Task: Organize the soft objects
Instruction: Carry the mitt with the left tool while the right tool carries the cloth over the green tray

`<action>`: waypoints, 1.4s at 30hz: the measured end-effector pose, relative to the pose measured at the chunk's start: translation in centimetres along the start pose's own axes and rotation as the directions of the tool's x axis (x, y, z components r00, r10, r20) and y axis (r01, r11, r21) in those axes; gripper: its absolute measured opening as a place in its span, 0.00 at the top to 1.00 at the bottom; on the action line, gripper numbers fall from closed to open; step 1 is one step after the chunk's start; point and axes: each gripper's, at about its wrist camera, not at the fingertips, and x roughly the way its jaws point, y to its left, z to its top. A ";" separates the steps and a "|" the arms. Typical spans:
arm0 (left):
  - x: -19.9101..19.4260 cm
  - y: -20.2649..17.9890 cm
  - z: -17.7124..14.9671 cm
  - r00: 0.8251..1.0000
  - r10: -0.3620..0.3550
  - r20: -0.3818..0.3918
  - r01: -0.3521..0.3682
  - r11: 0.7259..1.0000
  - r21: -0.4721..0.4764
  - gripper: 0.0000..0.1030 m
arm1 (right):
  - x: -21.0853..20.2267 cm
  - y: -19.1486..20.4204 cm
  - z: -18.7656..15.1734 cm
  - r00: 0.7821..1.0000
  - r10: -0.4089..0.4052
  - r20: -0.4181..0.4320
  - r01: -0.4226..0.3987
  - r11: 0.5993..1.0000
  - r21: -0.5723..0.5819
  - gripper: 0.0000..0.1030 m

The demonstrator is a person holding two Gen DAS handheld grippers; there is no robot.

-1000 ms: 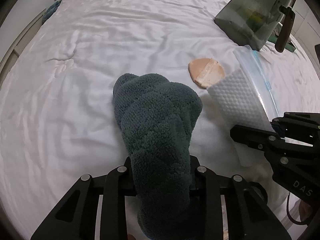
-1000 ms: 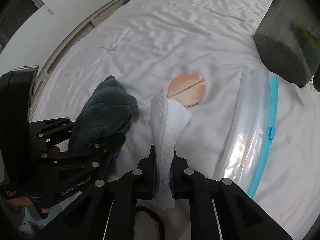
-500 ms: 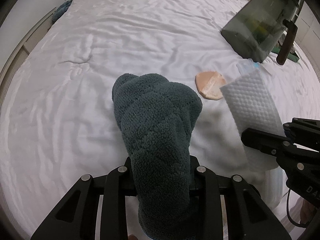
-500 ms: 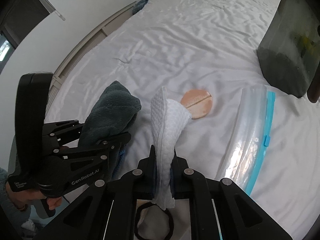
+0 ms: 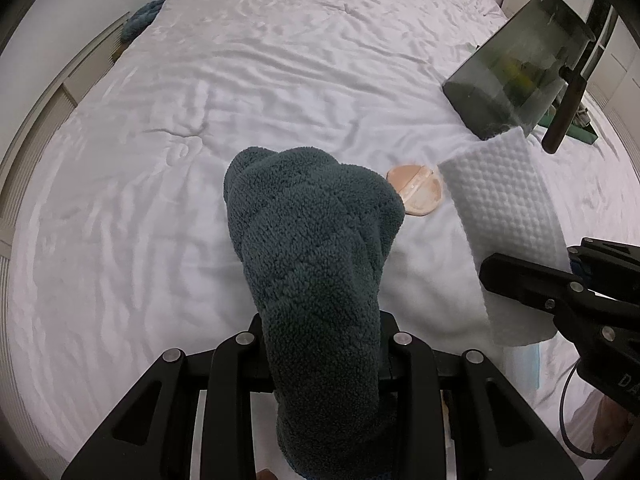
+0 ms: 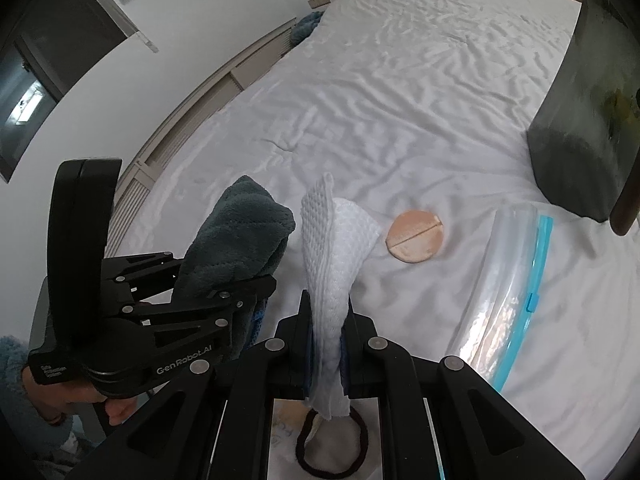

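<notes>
My left gripper [image 5: 324, 344] is shut on a folded dark teal fleece cloth [image 5: 316, 248], held up above the white bed [image 5: 160, 160]; the same left gripper [image 6: 228, 292] and teal cloth [image 6: 240, 236] show at the left of the right wrist view. My right gripper [image 6: 326, 320] is shut on a white dimpled cloth [image 6: 336, 248], which sticks up between its jaws, and that white cloth [image 5: 504, 220] appears at the right in the left wrist view. A round peach puff [image 6: 415, 239] lies on the sheet beyond both cloths, the puff [image 5: 418, 194] untouched.
A clear zip bag [image 6: 508, 292] with a blue seal lies flat to the right of the puff. A dark translucent container [image 5: 516, 68] stands at the far right. A black hair tie [image 6: 332, 444] lies below my right gripper. A hand [image 6: 80, 396] holds the left gripper.
Both grippers have risen from the bed with their cloths still held; the puff, bag and container look farther off.
</notes>
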 end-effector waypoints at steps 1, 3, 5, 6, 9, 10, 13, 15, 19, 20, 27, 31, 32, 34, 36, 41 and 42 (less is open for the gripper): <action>-0.2 0.0 0.0 1.000 0.002 0.002 -0.002 1.000 -0.003 0.75 | -0.2 0.0 0.1 1.000 0.002 0.000 -0.002 1.000 -0.001 0.91; -0.5 0.0 0.1 1.000 0.004 0.003 -0.004 1.000 -0.009 0.75 | -0.6 0.2 0.1 1.000 0.007 -0.001 -0.007 1.000 -0.006 0.91; -0.9 -0.2 0.2 1.000 0.006 0.005 -0.006 1.000 -0.013 0.75 | -0.7 0.3 0.2 1.000 0.009 -0.004 -0.010 1.000 -0.010 0.91; -1.1 -0.3 0.2 1.000 0.007 0.005 -0.006 1.000 -0.015 0.75 | -1.0 0.3 0.3 1.000 0.011 -0.005 -0.011 1.000 -0.013 0.91; -1.7 -0.7 0.3 1.000 0.007 0.002 -0.007 1.000 -0.019 0.75 | -2.0 0.4 0.5 1.000 0.012 -0.004 -0.012 1.000 -0.019 0.91; -1.8 -0.8 0.3 1.000 0.007 0.002 -0.007 1.000 -0.019 0.75 | -2.3 0.4 0.6 1.000 0.010 -0.004 -0.010 1.000 -0.020 0.91; -2.8 -1.1 0.4 1.000 0.005 0.004 -0.005 1.000 -0.025 0.75 | -3.5 0.3 0.9 1.000 0.002 -0.002 -0.002 1.000 -0.022 0.91; -3.5 -1.4 0.6 1.000 0.005 0.006 -0.004 0.999 -0.034 0.75 | -4.5 -0.1 1.0 1.000 -0.007 0.001 0.007 1.000 -0.020 0.91; -4.9 -2.3 1.1 1.000 -0.003 0.009 0.003 0.999 -0.040 0.75 | -6.8 -1.3 1.2 0.999 -0.041 0.005 0.041 0.999 -0.017 0.91; -5.3 -2.7 1.2 1.000 -0.005 0.011 0.006 0.999 -0.041 0.75 | -7.3 -1.7 1.2 0.999 -0.049 0.006 0.049 0.999 -0.014 0.91; -7.8 -6.1 2.2 0.999 -0.030 0.024 0.031 0.998 -0.051 0.75 | -11.5 -4.6 1.1 0.994 -0.106 0.023 0.106 0.994 0.018 0.91; -9.3 -9.4 2.9 0.998 -0.052 0.038 0.052 0.998 -0.022 0.75 | -13.6 -6.6 0.5 0.990 -0.140 0.029 0.139 0.990 0.037 0.91; -9.5 -10.6 3.1 0.997 -0.073 0.034 0.073 0.997 -0.012 0.75 | -14.1 -7.1 0.4 0.988 -0.149 0.031 0.148 0.988 0.044 0.91; -9.8 -12.3 3.3 0.994 -0.103 0.025 0.103 0.995 -0.001 0.75 | -15.5 -8.6 0.1 0.984 -0.172 0.037 0.169 0.984 0.063 0.91; -10.0 -14.9 3.7 0.990 -0.141 0.018 0.141 0.990 0.022 0.75 | -17.0 -9.8 -0.2 0.980 -0.194 0.046 0.189 0.979 0.081 0.91; -10.4 -20.4 4.7 0.977 -0.215 0.006 0.214 0.974 0.074 0.75 | -21.1 -13.2 -0.7 0.964 -0.254 0.072 0.244 0.962 0.126 0.91; -10.4 -21.3 5.1 0.974 -0.226 0.006 0.225 0.971 0.080 0.75 | -22.0 -14.1 -0.8 0.960 -0.269 0.077 0.257 0.957 0.133 0.91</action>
